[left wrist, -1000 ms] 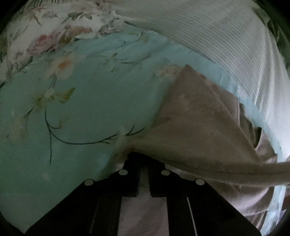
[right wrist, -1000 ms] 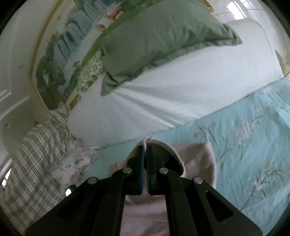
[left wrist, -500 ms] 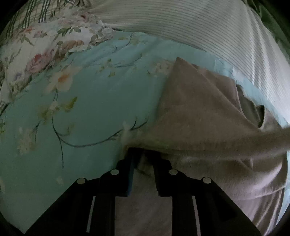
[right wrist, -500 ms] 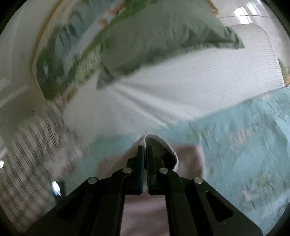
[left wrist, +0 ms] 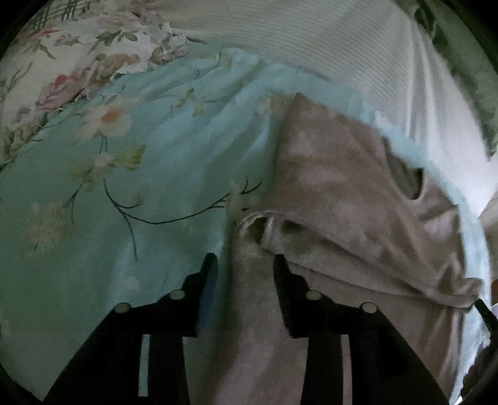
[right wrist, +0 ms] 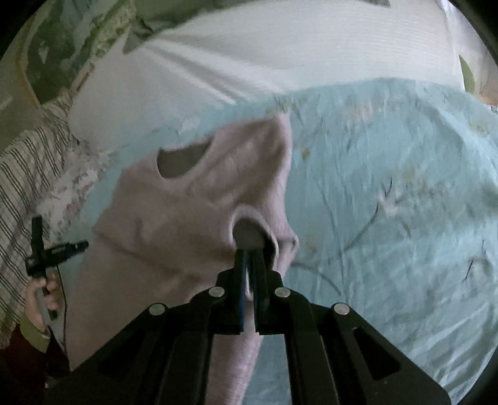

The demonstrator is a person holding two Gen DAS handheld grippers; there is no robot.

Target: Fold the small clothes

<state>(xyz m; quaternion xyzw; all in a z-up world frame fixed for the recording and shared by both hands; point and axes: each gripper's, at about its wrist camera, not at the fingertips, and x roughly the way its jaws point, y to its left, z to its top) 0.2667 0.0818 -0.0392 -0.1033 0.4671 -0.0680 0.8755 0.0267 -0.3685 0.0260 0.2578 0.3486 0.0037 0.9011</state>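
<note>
A small pale pink top (left wrist: pixel 336 193) lies on the teal flowered bedspread (left wrist: pixel 155 155), its neck hole (right wrist: pixel 179 163) toward the pillows. My left gripper (left wrist: pixel 246 264) hovers low over the top's left edge. Its jaws are opening, and one sleeve cuff (left wrist: pixel 258 221) lies loose just beyond the fingertips, free of the pads. In the right wrist view, my right gripper (right wrist: pixel 250 258) is shut on the other sleeve cuff (right wrist: pixel 252 232), holding it low over the pink top (right wrist: pixel 193 212). A strip of fabric shows between its pads.
A white ribbed bolster (right wrist: pixel 280 46) lies across the back with a green pillow (right wrist: pixel 174 12) behind it. Flowered bedding (left wrist: pixel 77 62) and striped bedding (right wrist: pixel 18 174) sit at the left. A hand (right wrist: pixel 35 296) holds a black tool at the garment's left edge.
My left jaws have parted and let go of the sleeve, which now lies on the top. My right gripper has sunk toward the bed, still shut on its cuff.
</note>
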